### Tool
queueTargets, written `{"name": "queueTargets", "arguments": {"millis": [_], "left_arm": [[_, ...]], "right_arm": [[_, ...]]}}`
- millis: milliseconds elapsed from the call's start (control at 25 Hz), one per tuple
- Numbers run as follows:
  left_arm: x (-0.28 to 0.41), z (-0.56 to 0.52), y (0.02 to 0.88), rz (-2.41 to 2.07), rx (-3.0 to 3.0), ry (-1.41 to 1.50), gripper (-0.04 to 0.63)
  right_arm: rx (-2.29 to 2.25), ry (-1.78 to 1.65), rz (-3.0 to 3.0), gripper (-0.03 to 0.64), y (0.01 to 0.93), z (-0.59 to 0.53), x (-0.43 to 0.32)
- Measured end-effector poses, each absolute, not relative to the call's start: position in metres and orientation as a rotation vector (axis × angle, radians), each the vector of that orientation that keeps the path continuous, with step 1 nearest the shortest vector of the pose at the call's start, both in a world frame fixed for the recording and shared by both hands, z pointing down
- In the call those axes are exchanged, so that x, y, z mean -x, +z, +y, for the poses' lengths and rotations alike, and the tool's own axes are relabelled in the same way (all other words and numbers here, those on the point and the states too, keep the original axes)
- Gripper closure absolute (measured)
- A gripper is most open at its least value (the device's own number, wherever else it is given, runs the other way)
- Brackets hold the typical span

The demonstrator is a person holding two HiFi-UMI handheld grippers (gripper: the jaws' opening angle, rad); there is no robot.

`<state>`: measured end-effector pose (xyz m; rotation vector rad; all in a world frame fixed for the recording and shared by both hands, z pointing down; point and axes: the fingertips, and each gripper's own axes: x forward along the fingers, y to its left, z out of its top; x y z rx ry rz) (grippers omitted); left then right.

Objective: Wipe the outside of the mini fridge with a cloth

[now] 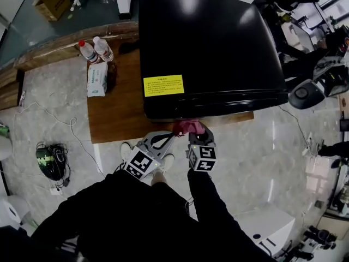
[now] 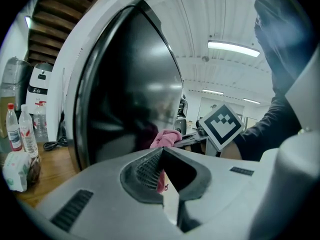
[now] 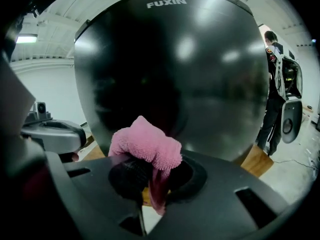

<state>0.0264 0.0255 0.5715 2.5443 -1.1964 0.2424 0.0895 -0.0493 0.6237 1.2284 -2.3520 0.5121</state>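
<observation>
The black mini fridge (image 1: 207,48) stands on a low wooden platform (image 1: 117,113), a yellow label on its top. Its glossy front fills the right gripper view (image 3: 175,64). A pink cloth (image 1: 185,126) is bunched against the lower front edge. My right gripper (image 1: 197,131) is shut on that cloth (image 3: 147,144), pressing it at the fridge face (image 3: 150,169). My left gripper (image 1: 170,138) sits just left of it, jaws shut (image 2: 162,151), tip close to the cloth (image 2: 167,138). A pink sliver shows in the slit between its jaws. The fridge side (image 2: 130,84) looms ahead of it.
Two water bottles (image 1: 87,51) (image 1: 103,48) and a white packet (image 1: 97,79) sit on the platform left of the fridge. A dark helmet-like object (image 1: 50,161) and cables lie on the floor at left. A person (image 3: 272,94) stands beyond the fridge's right side.
</observation>
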Motion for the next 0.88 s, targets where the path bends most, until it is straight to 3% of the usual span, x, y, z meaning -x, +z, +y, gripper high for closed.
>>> {"name": "queueTargets", "arguments": {"millis": [520,880], "left_arm": [[-0.132,0.0,0.588,-1.175,-2.552,0.231,0.591],[-0.165,0.0,0.582,-1.188,-2.553,0.231,0.591]], "right_arm": [[-1.372,0.554,-2.161,0.559,0.664,-0.134,-0.252],[-1.481,0.51,-2.094,0.565,0.659,-0.175,-0.324]]}}
